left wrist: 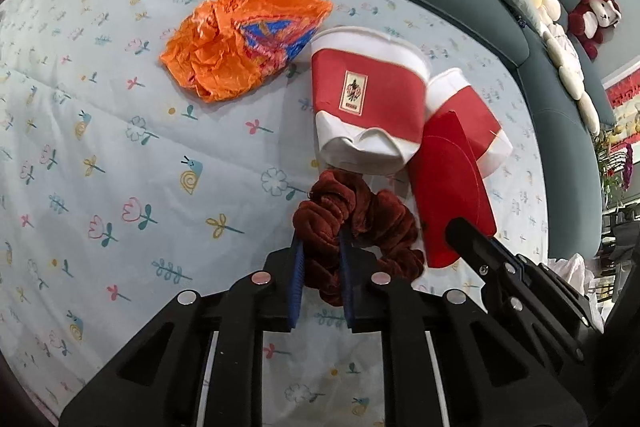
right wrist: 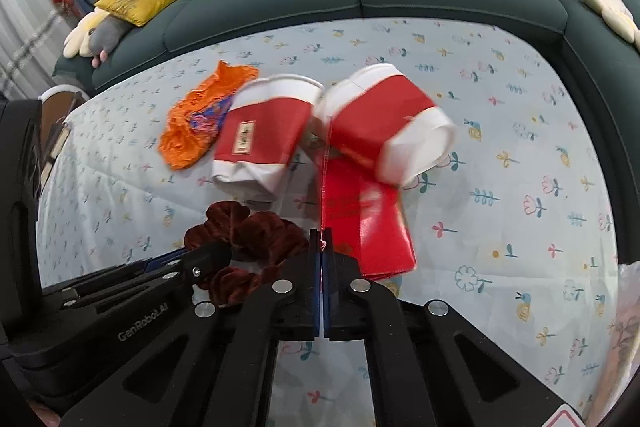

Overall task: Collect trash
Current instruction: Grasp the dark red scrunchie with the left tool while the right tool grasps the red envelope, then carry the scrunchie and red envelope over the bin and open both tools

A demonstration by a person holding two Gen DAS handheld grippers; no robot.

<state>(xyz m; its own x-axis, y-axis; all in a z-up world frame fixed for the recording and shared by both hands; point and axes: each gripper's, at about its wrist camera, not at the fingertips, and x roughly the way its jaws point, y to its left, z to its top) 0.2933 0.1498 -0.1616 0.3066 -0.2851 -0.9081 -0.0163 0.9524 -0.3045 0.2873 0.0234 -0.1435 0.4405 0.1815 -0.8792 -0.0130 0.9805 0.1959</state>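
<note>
Meanwhile, beside the crushed red cup (left wrist: 368, 107) on the floral sheet (left wrist: 120, 147), the left gripper (left wrist: 320, 267) pinches a maroon scrunchie (left wrist: 352, 223), while the right gripper (right wrist: 322, 247), jaws nearly together, nips a red packet (right wrist: 360, 219) edge-on, apparently lifting it; its long axis runs away from the fingers toward the second cup (right wrist: 384, 123).

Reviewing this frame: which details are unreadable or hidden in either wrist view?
- Second paper cup: motion-blurred in the right wrist view; whether it is airborne is unclear.
- Label on the crushed cup: too small to read in either view.
- Scrunchie: its near part is hidden by the left gripper.
- White bag: cut off, left wrist view.
</note>
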